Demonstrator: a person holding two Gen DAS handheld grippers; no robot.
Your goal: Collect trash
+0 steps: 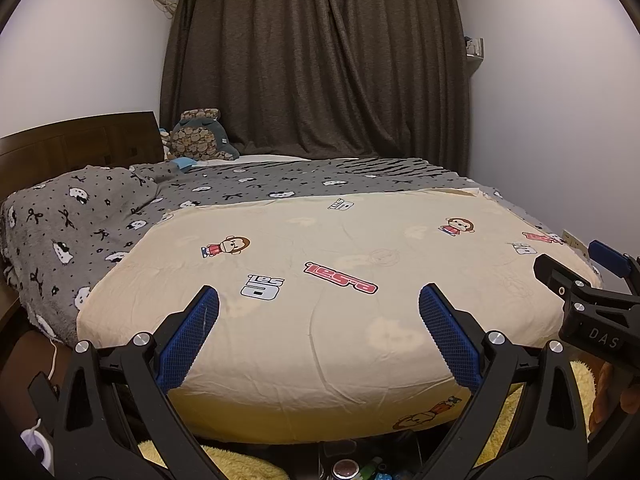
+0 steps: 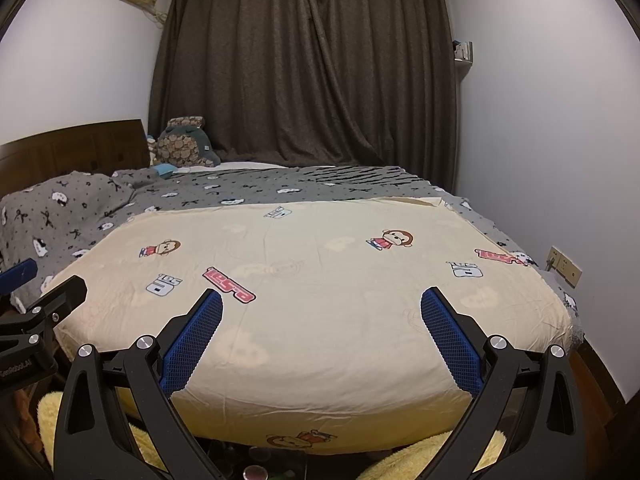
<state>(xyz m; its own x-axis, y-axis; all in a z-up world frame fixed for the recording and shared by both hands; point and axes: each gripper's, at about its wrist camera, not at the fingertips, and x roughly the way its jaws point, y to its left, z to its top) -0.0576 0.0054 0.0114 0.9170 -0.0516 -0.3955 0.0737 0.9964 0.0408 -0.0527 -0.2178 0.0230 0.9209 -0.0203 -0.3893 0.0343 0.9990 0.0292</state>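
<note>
Two hand-held grippers hang side by side at the foot of a bed, both with blue-padded jaws spread wide and holding nothing. The left gripper (image 1: 319, 300) faces a cream sheet (image 1: 320, 340) printed with cartoon monkeys and upside-down lettering too distorted to read surely; the right gripper (image 2: 321, 302), at 3 o'clock in the left view, carries the letters "DAS". A grey patterned blanket (image 1: 80, 232) lies at 10 o'clock, dark curtains (image 1: 316, 60) at 12. What may be trash, small bottles and cans (image 1: 360, 470), shows at 6 o'clock beneath the bed edge.
</note>
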